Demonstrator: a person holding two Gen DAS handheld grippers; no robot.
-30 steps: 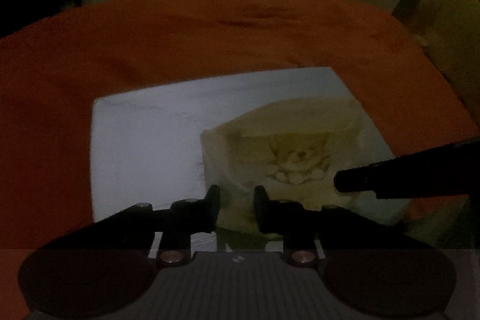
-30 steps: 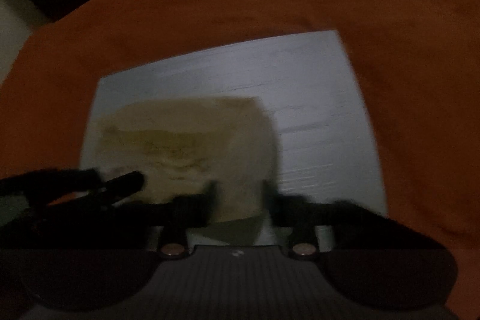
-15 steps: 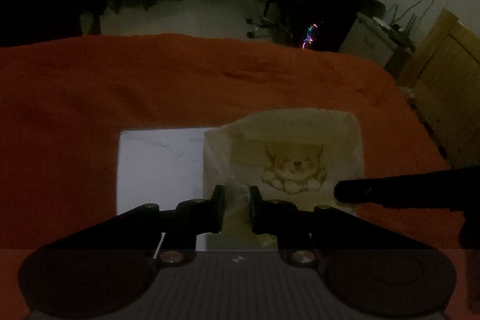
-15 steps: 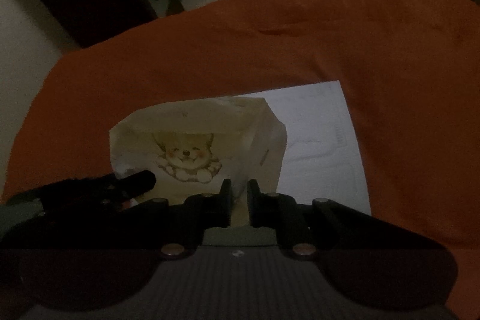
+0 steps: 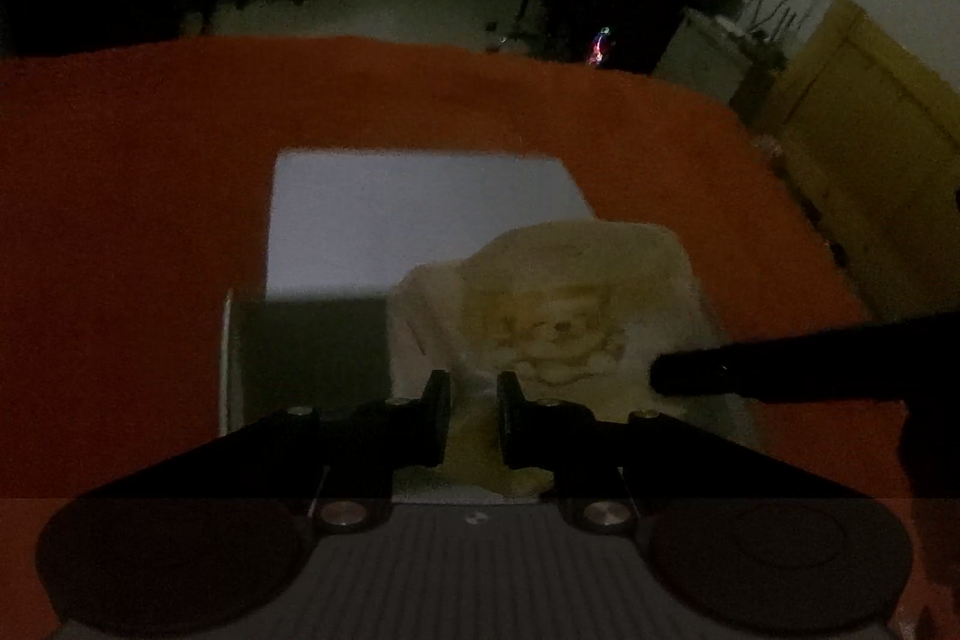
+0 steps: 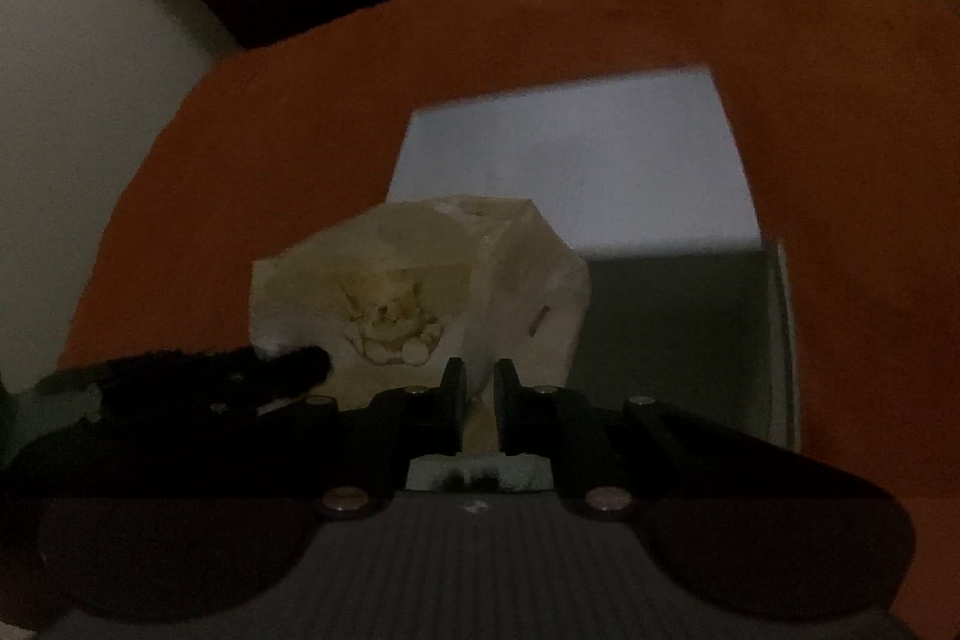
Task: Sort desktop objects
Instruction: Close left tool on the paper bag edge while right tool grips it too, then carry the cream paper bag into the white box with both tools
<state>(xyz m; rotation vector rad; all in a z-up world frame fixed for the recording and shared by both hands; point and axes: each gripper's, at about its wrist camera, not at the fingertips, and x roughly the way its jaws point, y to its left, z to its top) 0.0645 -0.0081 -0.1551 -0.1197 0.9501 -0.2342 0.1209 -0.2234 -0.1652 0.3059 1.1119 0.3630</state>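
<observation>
Covering the table, an orange cloth point(image 5: 150, 172) bears a white board point(image 5: 420, 214); both tongs point(image 5: 471, 388) point(image 6: 479, 381) clamp a cream bag point(image 6: 420, 280).

One cream bag point(image 5: 576, 316) with a puppy print, one white board point(image 5: 420, 214), one orange cloth point(image 5: 150, 196), two tongs point(image 5: 473, 400) point(image 6: 480, 388)

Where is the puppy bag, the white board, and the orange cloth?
puppy bag point(image 6: 390, 310): right wrist view, printed front.
white board point(image 5: 414, 214): left wrist view, bare top.
orange cloth point(image 5: 132, 196): left wrist view, left part.
</observation>
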